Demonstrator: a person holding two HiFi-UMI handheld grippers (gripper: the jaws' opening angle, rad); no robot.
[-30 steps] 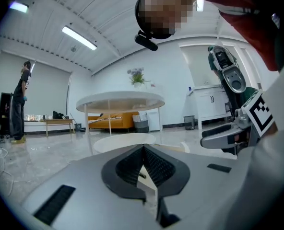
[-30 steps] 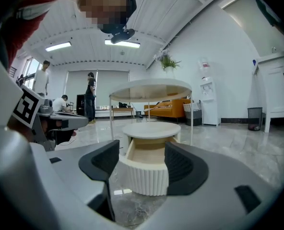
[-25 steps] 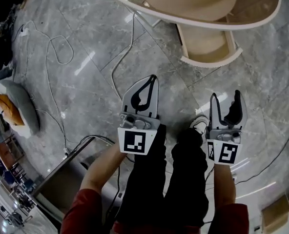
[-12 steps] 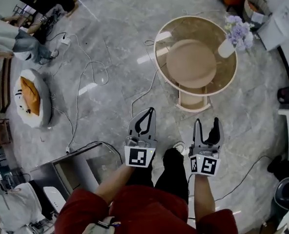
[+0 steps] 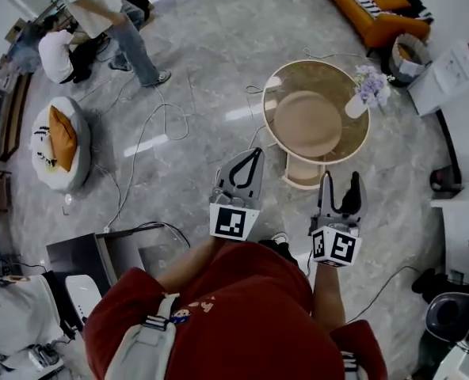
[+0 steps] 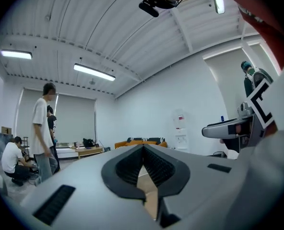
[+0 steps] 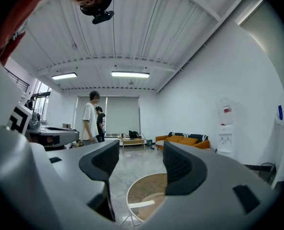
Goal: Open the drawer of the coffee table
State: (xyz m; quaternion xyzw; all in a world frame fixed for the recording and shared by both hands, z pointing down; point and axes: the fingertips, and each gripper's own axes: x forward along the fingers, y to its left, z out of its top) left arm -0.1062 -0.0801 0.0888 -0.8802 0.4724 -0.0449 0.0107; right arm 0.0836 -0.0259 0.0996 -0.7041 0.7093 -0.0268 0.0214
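Observation:
The round glass-topped coffee table [image 5: 276, 101] stands on the grey floor ahead of me. Its tan drawer [image 5: 303, 172] sticks out from under the near rim, pulled toward me. My left gripper [image 5: 254, 153] hangs in the air short of the table's near-left rim, jaws shut on nothing. To the right of the drawer my right gripper [image 5: 343, 182] is open and empty. In the left gripper view the left gripper [image 6: 143, 148] shows only a tan sliver between its closed fingers. In the right gripper view the table [image 7: 147, 191] lies low between the right gripper [image 7: 141, 158] jaws.
A white vase of purple flowers [image 5: 369, 89] stands on the table's right rim. Cables [image 5: 151, 145] trail over the floor. An orange sofa [image 5: 373, 6] is behind, a round cushion [image 5: 59, 139] at left, people [image 5: 112, 18] at far left, a white cabinet [image 5: 466, 236] at right.
The head view has pulled up and back, so the table and drawer look much smaller and farther off. Both grippers are held up in front of me, unchanged: left shut, right open.

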